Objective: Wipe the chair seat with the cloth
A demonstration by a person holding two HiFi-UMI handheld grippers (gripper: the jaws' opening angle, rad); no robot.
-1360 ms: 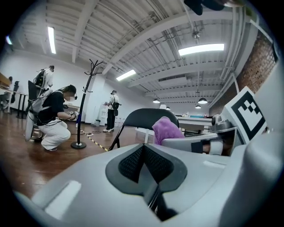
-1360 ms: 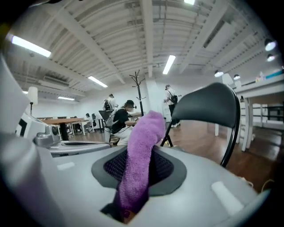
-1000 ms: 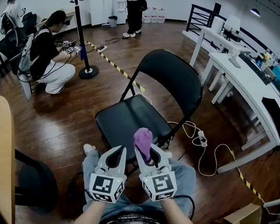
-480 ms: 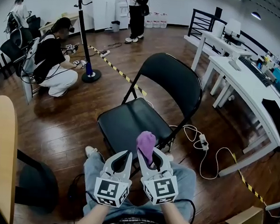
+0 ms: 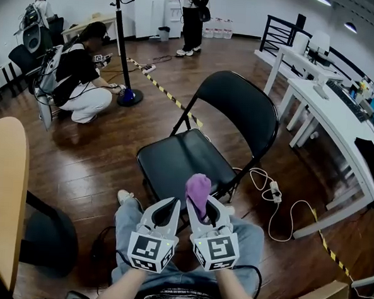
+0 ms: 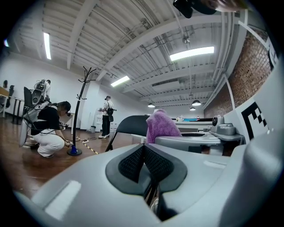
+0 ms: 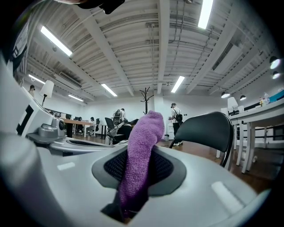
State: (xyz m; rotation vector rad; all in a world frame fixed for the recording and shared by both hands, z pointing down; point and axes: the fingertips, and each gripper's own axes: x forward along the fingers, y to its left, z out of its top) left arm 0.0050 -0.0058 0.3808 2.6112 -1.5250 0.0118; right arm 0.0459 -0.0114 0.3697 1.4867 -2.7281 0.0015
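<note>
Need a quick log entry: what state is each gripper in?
Left gripper: shut, nothing between its jaws.
Right gripper: shut on the purple cloth.

Lower end of the cloth [image 7: 142, 146] swallowed between the right gripper [image 7: 138, 170] jaws, front edge of the chair seat [image 5: 180, 161] tucked behind it and the left gripper [image 5: 163, 207], cardboard box [image 5: 322, 298] clipped by the bottom edge, wooden tabletop [image 5: 1, 191] sliced by the left edge, small items [image 5: 367, 90] on the white tabletop [image 5: 340, 117] too tiny to tell.

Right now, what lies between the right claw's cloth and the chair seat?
Nothing: in the head view the stretch from cloth to chair seat is bare.
</note>
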